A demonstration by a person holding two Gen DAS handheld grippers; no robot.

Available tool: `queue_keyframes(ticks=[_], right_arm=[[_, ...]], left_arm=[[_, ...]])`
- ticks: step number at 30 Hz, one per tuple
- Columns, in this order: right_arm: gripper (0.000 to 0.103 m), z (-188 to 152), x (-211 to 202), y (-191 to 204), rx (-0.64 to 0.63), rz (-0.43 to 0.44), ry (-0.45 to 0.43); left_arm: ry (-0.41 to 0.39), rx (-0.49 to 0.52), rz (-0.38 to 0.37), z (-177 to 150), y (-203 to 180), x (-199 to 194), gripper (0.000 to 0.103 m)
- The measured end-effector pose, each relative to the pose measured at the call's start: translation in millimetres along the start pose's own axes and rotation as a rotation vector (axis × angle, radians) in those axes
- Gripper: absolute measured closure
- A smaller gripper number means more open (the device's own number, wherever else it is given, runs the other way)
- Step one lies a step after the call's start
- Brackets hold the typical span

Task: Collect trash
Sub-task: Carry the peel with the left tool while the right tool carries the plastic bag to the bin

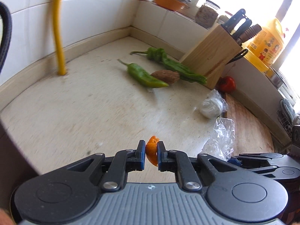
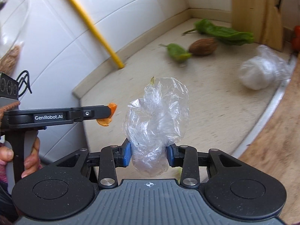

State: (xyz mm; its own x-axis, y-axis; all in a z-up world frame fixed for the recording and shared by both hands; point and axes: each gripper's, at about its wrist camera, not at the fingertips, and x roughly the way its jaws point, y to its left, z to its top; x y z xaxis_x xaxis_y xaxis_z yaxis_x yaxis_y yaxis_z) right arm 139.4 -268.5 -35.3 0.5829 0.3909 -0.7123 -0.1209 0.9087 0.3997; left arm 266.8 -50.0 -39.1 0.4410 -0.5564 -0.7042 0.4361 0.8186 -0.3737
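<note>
My left gripper is shut on a piece of orange peel, held above the beige countertop. From the right wrist view the same peel sticks out of the left gripper at mid left. My right gripper is shut on a crumpled clear plastic bag, which stands up between the blue pads. In the left wrist view that bag shows at the lower right, above the right gripper's fingers. Both grippers hover side by side over the counter's near edge.
Two green peppers and a brown pit-like object lie mid-counter. A white lump in plastic wrap sits by a wooden cutting board. A knife block, a tomato and a yellow pipe stand behind.
</note>
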Motion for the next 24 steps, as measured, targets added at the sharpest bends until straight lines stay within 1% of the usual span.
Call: queue_keyframes(ticks=[8,15,18,21,24], right_arm=[[0.059,-10.1,17.0,34.0,-0.095,0.137,0.081],[0.059,-19.9,39.3,85.0,-0.179,0.237,0.150],[0.059,-24.9,59.8,112.8,-0.218,0.274,0.185],[0.059,-32.2,86.1,142.8,-0.254,0.298,0.232],[0.059,-37.6,115.5,172.5,-0.302,0.297,0.269]], left_arm=[[-0.027,-0.092,0.120,-45.6,15.6,-41.1,0.093],[-0.049,-0.181,0.212,-77.2,45.1,-78.7,0.093],[-0.059,-0.217,0.253,-87.9,63.8,-94.8,0.093],[-0.064,-0.274,0.290,-100.2,88.7,-109.5,0.093],[-0.065,-0.312,0.324,-110.8,114.3,-120.0,0.093]])
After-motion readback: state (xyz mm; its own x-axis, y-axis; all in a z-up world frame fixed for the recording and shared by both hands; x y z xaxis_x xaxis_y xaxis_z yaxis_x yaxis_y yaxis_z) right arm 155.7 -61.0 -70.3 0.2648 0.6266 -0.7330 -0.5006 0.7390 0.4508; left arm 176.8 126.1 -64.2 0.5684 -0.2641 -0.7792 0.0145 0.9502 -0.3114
